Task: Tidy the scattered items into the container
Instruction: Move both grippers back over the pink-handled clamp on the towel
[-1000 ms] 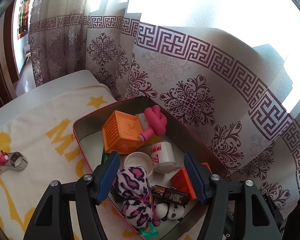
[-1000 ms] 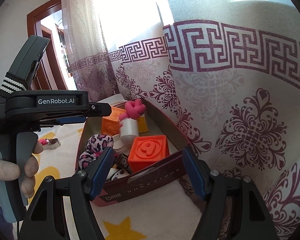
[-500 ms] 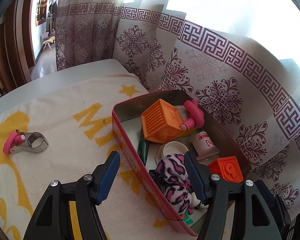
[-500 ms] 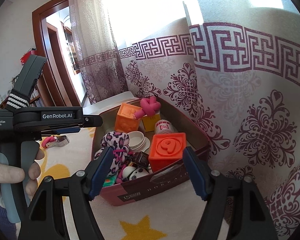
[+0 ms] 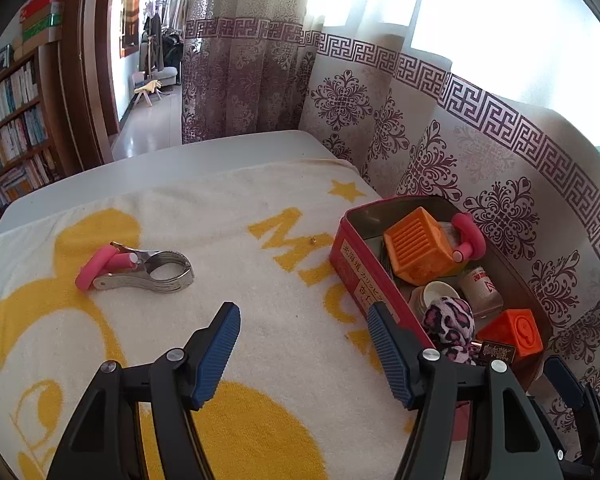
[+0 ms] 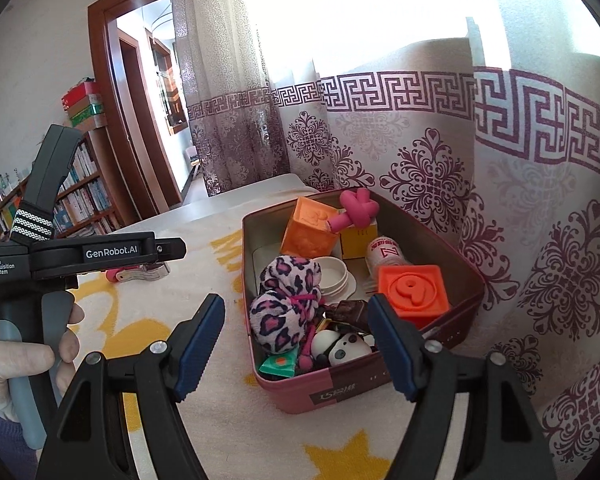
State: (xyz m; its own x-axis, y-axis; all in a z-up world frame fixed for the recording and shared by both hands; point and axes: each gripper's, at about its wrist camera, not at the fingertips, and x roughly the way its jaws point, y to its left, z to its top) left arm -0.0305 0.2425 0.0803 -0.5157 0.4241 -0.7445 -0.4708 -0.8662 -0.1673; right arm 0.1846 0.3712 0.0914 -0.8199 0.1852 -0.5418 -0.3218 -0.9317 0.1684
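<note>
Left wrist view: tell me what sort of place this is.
Probably a room in a home: patterned curtains at a bright window, a full bookshelf by a wooden doorway, and a toy-filled tin on a towel-covered table.

"GenRobot.AI" on left tongs, "9" on orange block

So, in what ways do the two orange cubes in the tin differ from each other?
The pale orange cube sits at the far end of the tin and is tilted, with the pink knotted toy against it; the bright orange cube sits near the front and stands flat. The bright one shows a raised 9 on top; the pale one shows a ribbed side in the left view. Both look like soft toy blocks.
</note>
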